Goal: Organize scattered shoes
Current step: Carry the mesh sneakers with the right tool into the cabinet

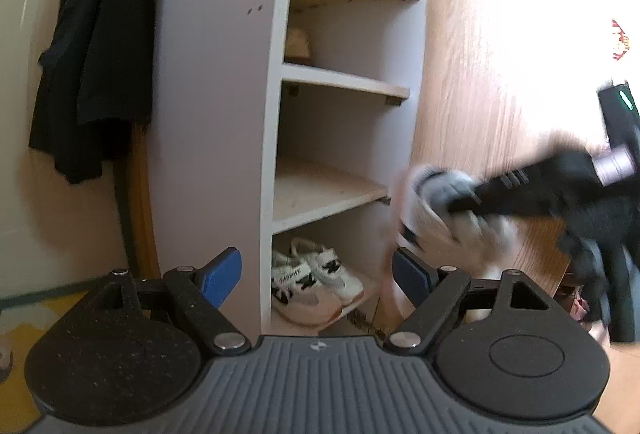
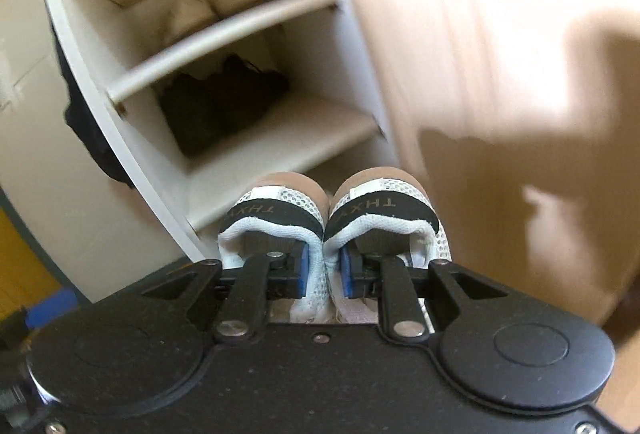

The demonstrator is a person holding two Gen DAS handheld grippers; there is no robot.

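right gripper [image 2: 324, 274] clamps the touching inner collars of a white mesh pair of shoes [image 2: 328, 218], held before the white shelf unit [image 2: 256, 137]. left gripper [image 1: 316, 270] wide, empty; white sneakers [image 1: 312, 282] on bottom shelf.

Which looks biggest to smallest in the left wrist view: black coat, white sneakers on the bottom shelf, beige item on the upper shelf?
1. black coat, by far the largest.
2. white sneakers, as a pair.
3. beige item, partly hidden and deeper in, so its true size is unsure.
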